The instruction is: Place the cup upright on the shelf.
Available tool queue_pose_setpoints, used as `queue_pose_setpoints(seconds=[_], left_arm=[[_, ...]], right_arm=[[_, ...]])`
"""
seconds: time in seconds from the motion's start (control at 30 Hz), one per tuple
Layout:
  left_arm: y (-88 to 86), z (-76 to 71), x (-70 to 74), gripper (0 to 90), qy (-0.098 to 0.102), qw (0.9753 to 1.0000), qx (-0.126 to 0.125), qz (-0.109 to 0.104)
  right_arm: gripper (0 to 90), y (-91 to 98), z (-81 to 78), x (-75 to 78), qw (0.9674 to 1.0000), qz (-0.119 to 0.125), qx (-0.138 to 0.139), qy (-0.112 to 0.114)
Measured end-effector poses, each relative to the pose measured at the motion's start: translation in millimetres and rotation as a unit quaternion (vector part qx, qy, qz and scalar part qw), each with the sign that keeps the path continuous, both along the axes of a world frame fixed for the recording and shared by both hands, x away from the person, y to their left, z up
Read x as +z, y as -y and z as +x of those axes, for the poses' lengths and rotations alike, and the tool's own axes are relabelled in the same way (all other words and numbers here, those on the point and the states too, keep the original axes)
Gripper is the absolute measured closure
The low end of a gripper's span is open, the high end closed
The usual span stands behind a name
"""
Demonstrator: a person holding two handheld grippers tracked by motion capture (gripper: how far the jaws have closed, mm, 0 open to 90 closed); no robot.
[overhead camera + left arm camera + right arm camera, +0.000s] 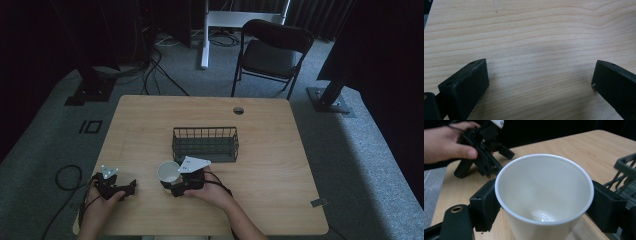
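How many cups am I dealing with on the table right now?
1. The white cup stands upright just in front of the wire basket, between the right gripper's fingers. The basket looks empty, so no cup seems hidden.

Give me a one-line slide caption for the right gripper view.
Right gripper clamps a white cup beside the wire basket, left gripper resting beyond.

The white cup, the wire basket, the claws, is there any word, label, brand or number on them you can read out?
No readable text in any view.
White cup: plain inside and out, no print showing.
Wire basket: bare dark wire, no tag.
Right claw: its grey plate has two small dark marks, too small to read.
Left claw: plain black jaws.
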State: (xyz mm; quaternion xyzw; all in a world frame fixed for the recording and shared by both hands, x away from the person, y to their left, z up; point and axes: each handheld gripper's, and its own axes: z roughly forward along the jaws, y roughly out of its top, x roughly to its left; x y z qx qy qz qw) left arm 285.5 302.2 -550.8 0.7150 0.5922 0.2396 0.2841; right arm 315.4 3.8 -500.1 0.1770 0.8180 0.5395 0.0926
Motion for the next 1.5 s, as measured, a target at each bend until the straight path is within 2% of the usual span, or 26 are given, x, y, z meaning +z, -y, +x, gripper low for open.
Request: queue_pose_setpoints(seconds=[0.13,0.27,0.47,0.63,0.9,1.03,1.2,1.27,1.4,1.43,1.47,1.5], left_arm=[[0.0,0.0,0.0,1.3,0.0,1.0,0.0,0.0],[0.0,0.0,0.1,1.3,0.0,1.0,0.0,0.0],[-0.1,0.0,0.2,1.3,-0.001,1.0,-0.001,0.001],[-0.2,0.0,0.3,1.3,-0.001,1.0,-0.001,0.002],[-0.1,0.0,0.2,1.3,-0.001,1.0,0.0,0.001],[-0.1,0.0,0.2,1.3,-0.001,1.0,0.0,0.001],[-0.1,0.0,0.2,1.3,-0.001,1.0,-0.001,0.001],[0.0,0.0,0.2,1.3,-0.001,1.0,0.0,0.001],[0.0,0.0,0.2,1.3,-0.001,1.0,0.0,0.001],[0.0,0.0,0.2,1.3,-0.001,1.0,0.0,0.001],[-0.1,-0.1,0.3,1.3,-0.002,1.0,-0.001,0.001],[-0.1,-0.1,0.4,1.3,-0.002,1.0,-0.001,0.001]], right_arm=[[19.8,1.6,0.4,7.6,1.0,-0.002,0.002,0.006],[19.9,3.5,-0.8,15.9,0.9999,0.003,0.012,-0.003],[19.9,5.3,-1.2,27.9,0.9998,0.012,0.018,-0.001],[19.9,6.4,-2.5,48.2,0.9993,0.022,0.025,0.014],[19.9,9.4,1.8,78.2,0.9981,0.045,0.015,0.039],[19.9,11.3,4.1,86.1,0.9977,0.051,0.004,0.044],[20.0,18.8,9.5,102.1,0.9956,0.068,-0.026,0.058],[20.0,22.2,11.7,107.0,0.9936,0.086,-0.041,0.06],[20.0,28.1,16.4,113.1,0.9899,0.096,-0.079,0.069],[20.0,28.1,16.4,113.1,0.9899,0.096,-0.079,0.069],[20.0,29.9,18.1,114.0,0.9885,0.097,-0.091,0.071],[20.0,33.5,21.8,115.7,0.985,0.097,-0.119,0.079]])
